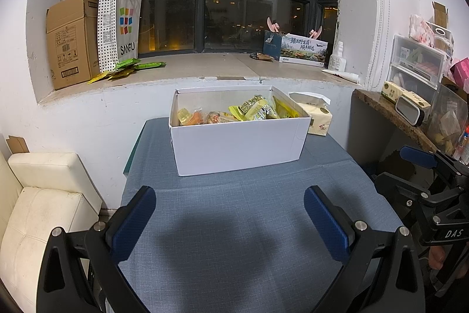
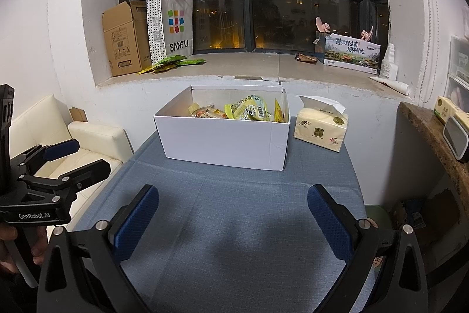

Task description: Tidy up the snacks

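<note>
A white cardboard box [image 1: 237,147] stands at the far end of the blue-clothed table [image 1: 234,225]. It holds several yellow and orange snack packets [image 1: 252,109]. The box [image 2: 222,140] and its snacks [image 2: 249,109] also show in the right wrist view. My left gripper [image 1: 230,213] is open and empty, above the cloth well short of the box. My right gripper [image 2: 233,213] is open and empty too, at about the same distance. Each gripper shows at the edge of the other's view.
A tissue pack [image 2: 321,128] lies right of the box. Green snack packets [image 1: 129,68] lie on the window sill by a paper bag [image 1: 121,25] and a brown carton [image 1: 71,40]. A cream sofa [image 1: 41,210] is left, a cluttered counter [image 1: 410,119] right.
</note>
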A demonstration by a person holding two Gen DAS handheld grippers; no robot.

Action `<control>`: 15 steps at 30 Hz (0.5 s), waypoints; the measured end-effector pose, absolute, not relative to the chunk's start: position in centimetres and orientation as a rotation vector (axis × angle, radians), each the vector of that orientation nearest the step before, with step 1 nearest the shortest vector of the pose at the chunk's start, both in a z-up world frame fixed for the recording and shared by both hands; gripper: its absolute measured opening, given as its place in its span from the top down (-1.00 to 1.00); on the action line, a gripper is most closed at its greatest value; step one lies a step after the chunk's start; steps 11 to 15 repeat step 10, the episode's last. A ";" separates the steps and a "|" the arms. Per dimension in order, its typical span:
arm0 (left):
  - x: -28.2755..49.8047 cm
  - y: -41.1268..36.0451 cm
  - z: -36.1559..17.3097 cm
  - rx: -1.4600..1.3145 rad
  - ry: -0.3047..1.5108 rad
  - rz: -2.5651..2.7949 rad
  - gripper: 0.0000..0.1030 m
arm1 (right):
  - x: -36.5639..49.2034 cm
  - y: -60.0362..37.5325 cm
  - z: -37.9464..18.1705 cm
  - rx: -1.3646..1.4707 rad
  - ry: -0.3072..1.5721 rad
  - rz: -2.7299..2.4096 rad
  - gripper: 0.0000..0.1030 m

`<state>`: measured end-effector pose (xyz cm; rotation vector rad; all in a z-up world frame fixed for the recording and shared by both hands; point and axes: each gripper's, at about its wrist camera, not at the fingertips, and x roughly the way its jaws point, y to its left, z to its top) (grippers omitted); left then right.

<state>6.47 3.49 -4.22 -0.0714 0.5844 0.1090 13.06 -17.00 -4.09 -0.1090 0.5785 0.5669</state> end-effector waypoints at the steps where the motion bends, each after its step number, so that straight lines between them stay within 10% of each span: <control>1: 6.5 3.5 -4.2 -0.068 0.586 0.110 -1.00 | 13.1 -17.0 -4.1 -0.109 0.578 0.567 -1.00; 15: 6.5 3.6 -4.3 -0.067 0.591 0.098 -1.00 | 13.1 -16.8 -4.2 -0.115 0.579 0.573 -1.00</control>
